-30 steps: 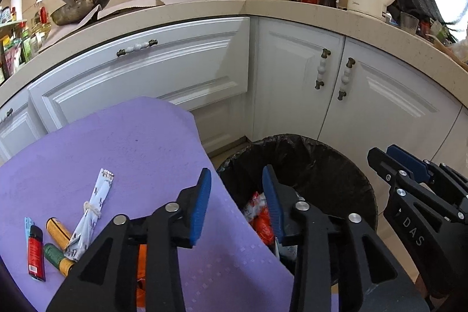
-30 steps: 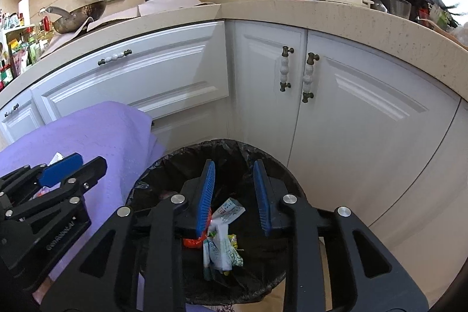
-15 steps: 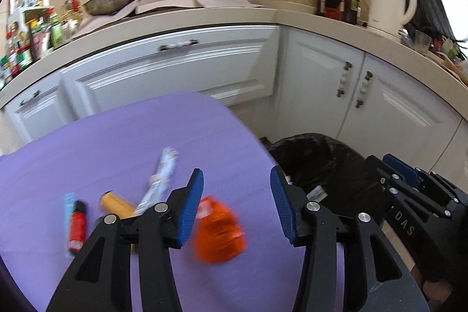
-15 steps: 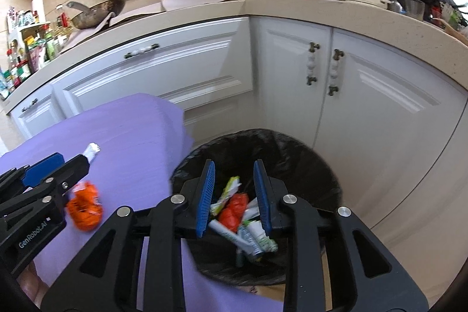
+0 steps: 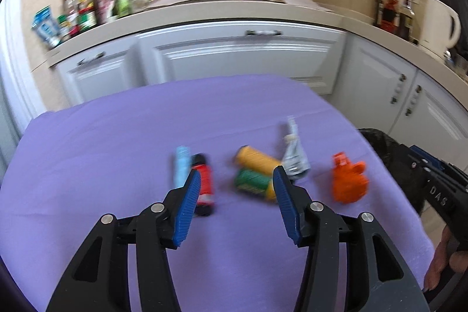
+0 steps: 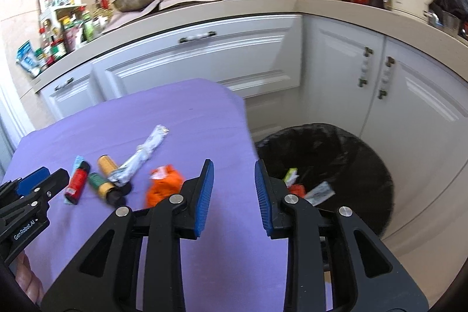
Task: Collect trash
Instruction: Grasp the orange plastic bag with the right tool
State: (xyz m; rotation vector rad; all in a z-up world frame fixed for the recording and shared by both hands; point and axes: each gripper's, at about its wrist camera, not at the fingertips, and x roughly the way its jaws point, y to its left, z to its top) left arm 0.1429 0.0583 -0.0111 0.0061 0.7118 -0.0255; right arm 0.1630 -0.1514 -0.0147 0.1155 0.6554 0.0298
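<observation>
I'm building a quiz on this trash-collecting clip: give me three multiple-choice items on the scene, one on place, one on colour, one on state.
1. Where is the bin?
A. on the counter
B. on the floor beside the table
C. under the table

2. What colour is the tablecloth?
A. purple
B. green
C. white

3. What lies between the fingers of the left gripper?
A. the orange wrapper
B. the red lighter
C. nothing

Answers:
1 B, it stands past the table edge, before the white cabinets.
2 A, purple throughout.
3 C, its jaws are opening and empty; the orange wrapper and red lighter lie on the cloth.
</observation>
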